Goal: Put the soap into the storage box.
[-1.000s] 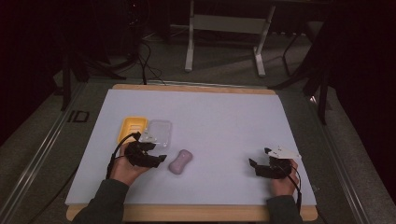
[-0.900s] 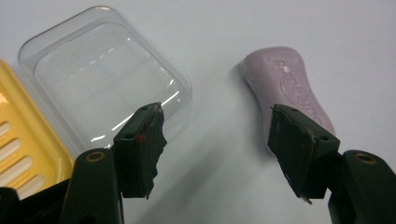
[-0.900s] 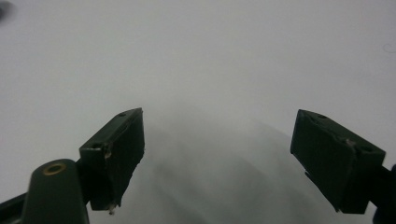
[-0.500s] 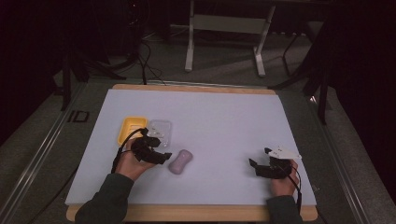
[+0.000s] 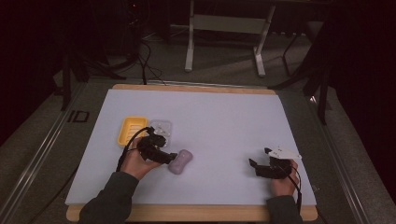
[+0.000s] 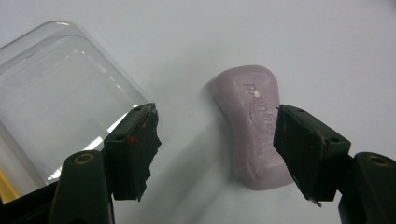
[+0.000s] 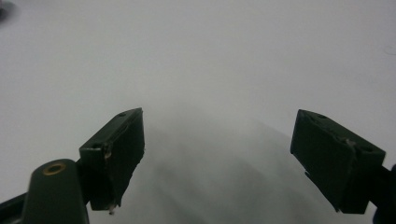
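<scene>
A lilac soap bar (image 6: 254, 128) lies flat on the white tabletop (image 5: 224, 121), lower left of centre in the high view. It looks stiff, smooth and likely slippery, so the narrow waist seems the best hold. The left gripper (image 6: 215, 144) hangs over it, jaws spread, beside a clear lid (image 6: 60, 98) and yellow soap dish (image 5: 131, 129). The right gripper (image 7: 217, 154) rests at lower right, jaws apart and empty.

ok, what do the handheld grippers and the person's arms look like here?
Both are black two-jaw units with blocky, flat-faced jaws bolted to rounded arms bearing brass-coloured rivets. The left gripper trails a looping black cable; one pad edge looks chipped, with a small red speck. The right gripper carries a pale three-cornered plate on top and a black cable. The person wears dark grey-green long sleeves.
</scene>
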A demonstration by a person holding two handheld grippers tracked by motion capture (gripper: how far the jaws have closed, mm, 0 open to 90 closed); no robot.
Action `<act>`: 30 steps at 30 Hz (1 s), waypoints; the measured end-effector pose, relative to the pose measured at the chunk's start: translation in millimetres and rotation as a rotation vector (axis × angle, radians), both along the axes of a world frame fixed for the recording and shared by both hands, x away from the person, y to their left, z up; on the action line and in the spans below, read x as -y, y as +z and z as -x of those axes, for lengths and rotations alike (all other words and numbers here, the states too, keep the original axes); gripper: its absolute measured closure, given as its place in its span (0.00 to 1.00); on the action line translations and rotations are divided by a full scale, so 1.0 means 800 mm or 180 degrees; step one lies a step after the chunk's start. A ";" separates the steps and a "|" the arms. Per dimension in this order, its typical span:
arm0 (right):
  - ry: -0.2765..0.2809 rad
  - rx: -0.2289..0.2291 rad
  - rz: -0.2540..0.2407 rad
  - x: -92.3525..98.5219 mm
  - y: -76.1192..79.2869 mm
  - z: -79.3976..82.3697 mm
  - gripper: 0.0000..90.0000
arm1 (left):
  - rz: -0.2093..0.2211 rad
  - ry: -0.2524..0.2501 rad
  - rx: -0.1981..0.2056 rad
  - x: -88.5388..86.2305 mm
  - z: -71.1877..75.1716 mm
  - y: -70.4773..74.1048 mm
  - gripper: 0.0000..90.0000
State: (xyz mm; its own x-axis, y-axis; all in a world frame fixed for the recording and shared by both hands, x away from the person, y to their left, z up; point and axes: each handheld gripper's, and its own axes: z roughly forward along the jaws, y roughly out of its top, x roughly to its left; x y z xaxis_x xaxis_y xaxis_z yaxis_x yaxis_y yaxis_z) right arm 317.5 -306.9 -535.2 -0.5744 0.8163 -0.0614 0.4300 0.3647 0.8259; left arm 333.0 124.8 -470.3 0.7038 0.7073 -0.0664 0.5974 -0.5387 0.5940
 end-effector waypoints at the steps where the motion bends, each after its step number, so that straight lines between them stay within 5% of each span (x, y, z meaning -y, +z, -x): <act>1: 0.0001 0.0000 0.0001 0.000 0.000 0.000 0.19 | -0.0008 -0.0012 -0.0007 0.002 -0.001 0.000 0.34; 30: 0.0008 0.0001 0.0002 0.000 0.000 0.000 0.19 | -0.0287 -0.0108 -0.0287 0.048 -0.015 -0.019 0.34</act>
